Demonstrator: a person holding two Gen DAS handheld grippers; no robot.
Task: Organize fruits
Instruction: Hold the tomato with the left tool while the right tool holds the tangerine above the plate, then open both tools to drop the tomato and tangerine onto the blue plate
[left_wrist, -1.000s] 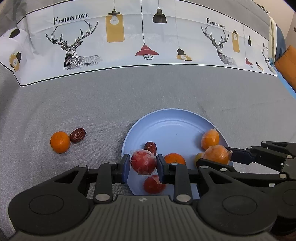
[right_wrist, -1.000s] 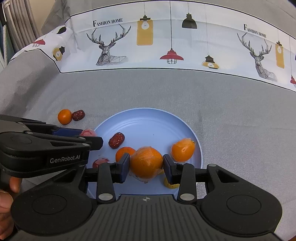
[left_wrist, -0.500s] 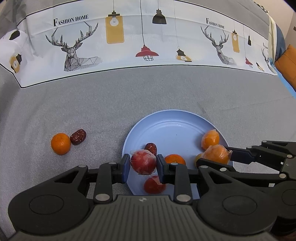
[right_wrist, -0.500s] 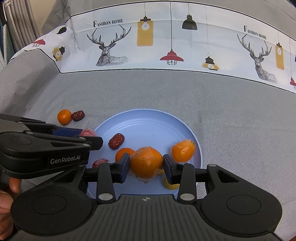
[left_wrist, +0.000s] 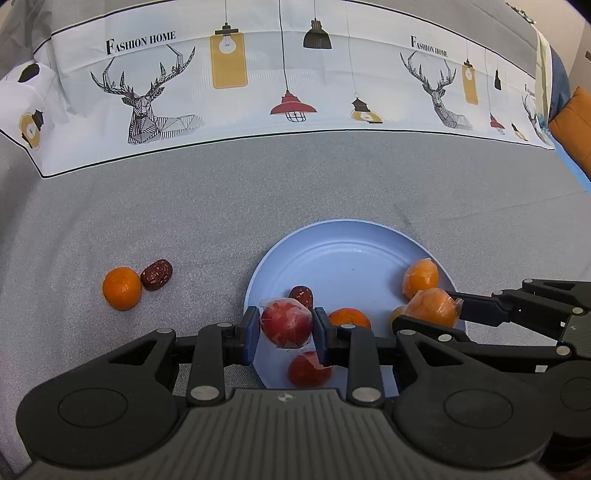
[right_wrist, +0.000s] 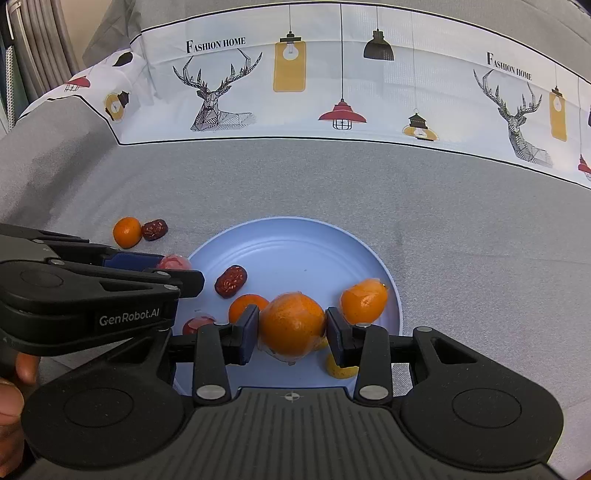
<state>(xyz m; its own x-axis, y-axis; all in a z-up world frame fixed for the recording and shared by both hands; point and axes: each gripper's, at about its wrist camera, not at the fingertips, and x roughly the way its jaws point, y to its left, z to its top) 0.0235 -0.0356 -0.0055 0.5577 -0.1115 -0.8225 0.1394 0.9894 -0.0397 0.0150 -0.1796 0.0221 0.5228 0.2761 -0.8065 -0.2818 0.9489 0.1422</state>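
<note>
My left gripper (left_wrist: 285, 329) is shut on a plastic-wrapped red fruit (left_wrist: 286, 323), held over the near left rim of the light blue plate (left_wrist: 343, 243). My right gripper (right_wrist: 291, 330) is shut on a wrapped orange (right_wrist: 291, 323) over the plate's near side (right_wrist: 295, 236). On the plate lie a red date (right_wrist: 231, 281), a small orange (right_wrist: 245, 306), a second wrapped orange (right_wrist: 364, 301), another red fruit (left_wrist: 308, 371) and a yellow piece (right_wrist: 338, 369). A small orange (left_wrist: 122, 288) and a date (left_wrist: 157, 274) lie on the grey cloth to the left.
The grey cloth (left_wrist: 258, 184) covers the surface. A white printed cloth with deer and lamps (left_wrist: 258, 81) runs along the back. An orange cushion (left_wrist: 576, 122) shows at the far right. A hand (right_wrist: 11, 391) holds the left gripper.
Both grippers keep their fruits and have barely moved; the view has shifted very slightly.
</note>
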